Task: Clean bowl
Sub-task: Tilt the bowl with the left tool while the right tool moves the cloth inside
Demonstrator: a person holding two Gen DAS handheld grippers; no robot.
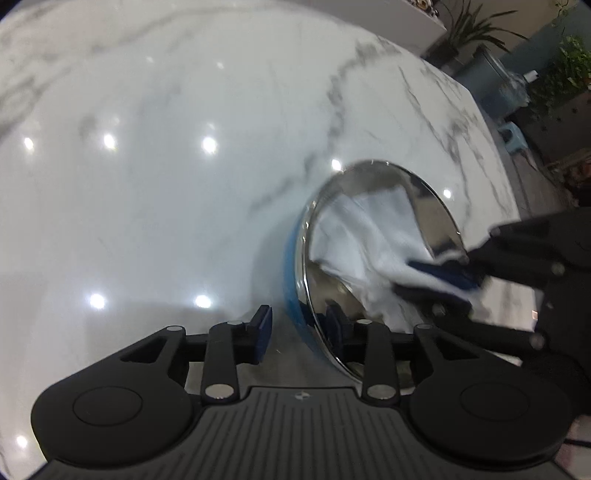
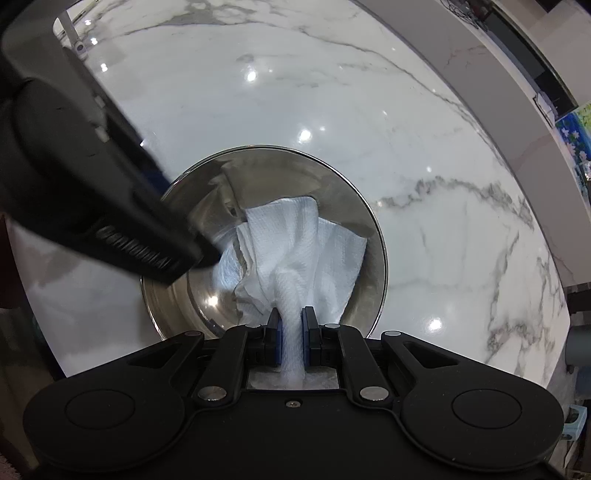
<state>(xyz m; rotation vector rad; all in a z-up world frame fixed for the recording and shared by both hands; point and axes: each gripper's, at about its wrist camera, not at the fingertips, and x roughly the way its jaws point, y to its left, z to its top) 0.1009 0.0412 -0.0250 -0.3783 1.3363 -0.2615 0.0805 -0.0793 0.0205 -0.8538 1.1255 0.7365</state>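
Bowl [image 2: 343, 206] sits on my white marble table [image 2: 424, 147], steel inside with a blue outer wall, tilted in the left view. My right claw [image 2: 291, 332] is clenched on a white paper towel [image 2: 306, 243], a twist of it pinched between the blue pads while the rest spreads across the bowl's inside. From the left camera I see that claw reaching in over the bowl's right rim with the towel bunched at its tip. My left claw [image 1: 298, 332] is released, nothing between its pads; the bowl's near rim stands in the gap, one finger [image 1: 263, 325] outside the blue wall and the other inside. Potted plants [image 1: 472, 33] stand beyond the table's far edge.
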